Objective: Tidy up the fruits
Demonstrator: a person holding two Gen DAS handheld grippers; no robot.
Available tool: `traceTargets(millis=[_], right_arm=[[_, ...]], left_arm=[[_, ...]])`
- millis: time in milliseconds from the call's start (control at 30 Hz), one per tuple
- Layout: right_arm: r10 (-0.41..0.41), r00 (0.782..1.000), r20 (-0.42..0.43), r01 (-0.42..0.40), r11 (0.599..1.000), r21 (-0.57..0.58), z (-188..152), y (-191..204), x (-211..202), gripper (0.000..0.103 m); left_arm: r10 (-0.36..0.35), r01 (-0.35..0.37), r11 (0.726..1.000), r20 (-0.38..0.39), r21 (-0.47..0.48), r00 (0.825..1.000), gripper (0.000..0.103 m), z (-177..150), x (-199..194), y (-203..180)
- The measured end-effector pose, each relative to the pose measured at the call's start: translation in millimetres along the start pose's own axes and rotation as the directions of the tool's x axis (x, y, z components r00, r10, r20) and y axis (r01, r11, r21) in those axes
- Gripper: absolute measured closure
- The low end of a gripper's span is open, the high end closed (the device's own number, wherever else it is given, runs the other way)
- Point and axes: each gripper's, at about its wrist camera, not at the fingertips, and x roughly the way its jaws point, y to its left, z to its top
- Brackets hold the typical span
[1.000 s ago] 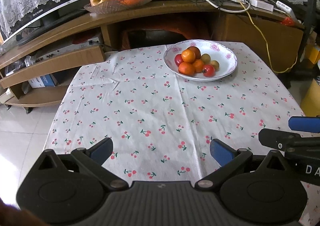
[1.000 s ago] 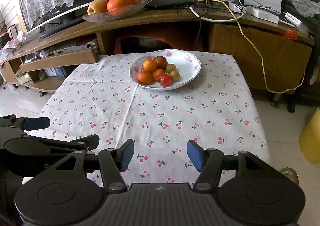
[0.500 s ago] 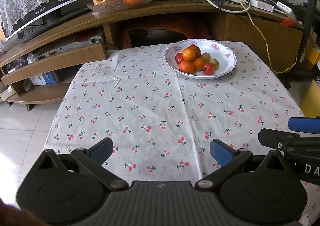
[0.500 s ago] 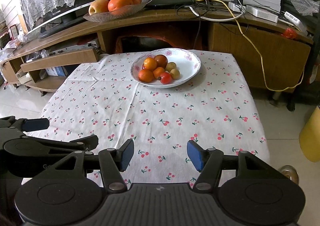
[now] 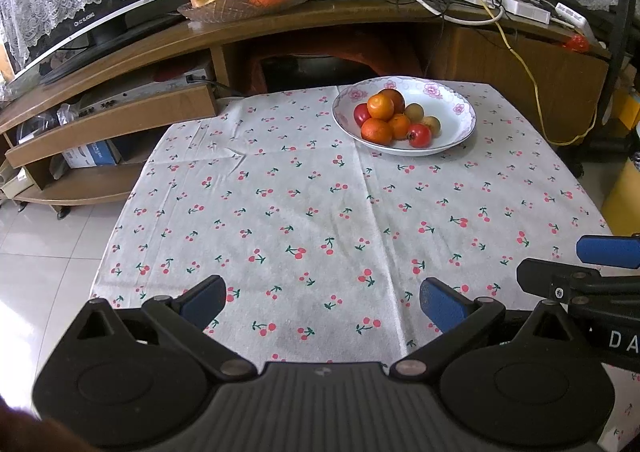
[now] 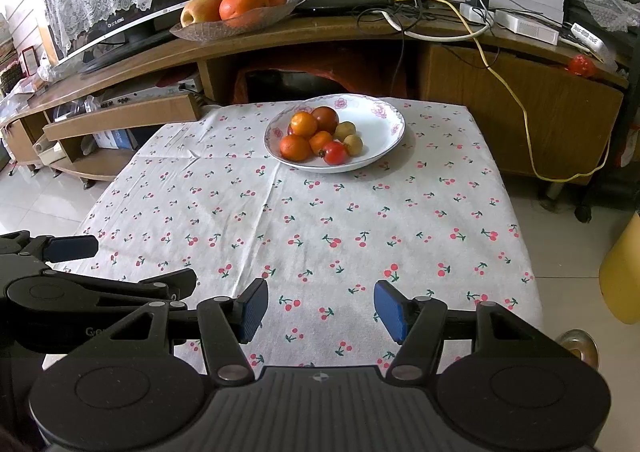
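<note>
A white floral bowl stands at the far side of the table and holds several small fruits: oranges, red ones and tan ones. My left gripper is open and empty over the near table edge. My right gripper is open and empty too, beside it on the right. Each gripper shows at the edge of the other's view.
The table has a white cherry-print cloth. Behind it a wooden TV stand carries a glass dish with large oranges and an apple, a TV, a router and cables. A yellow bin stands right of the table.
Both grippers have drawn back a little from the table, so the bowl looks farther away. Their jaws stayed open.
</note>
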Motion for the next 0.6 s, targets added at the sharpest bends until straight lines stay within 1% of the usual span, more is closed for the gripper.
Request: traceTargets(millis=[600], right_arm=[[0.000, 1.000, -0.002, 0.000, 1.000, -0.004, -0.7, 0.5, -0.5, 0.044]], left_arm=[[0.002, -0.002, 1.000, -0.001, 0.003, 1.000, 0.000, -1.2, -1.0, 0.4]])
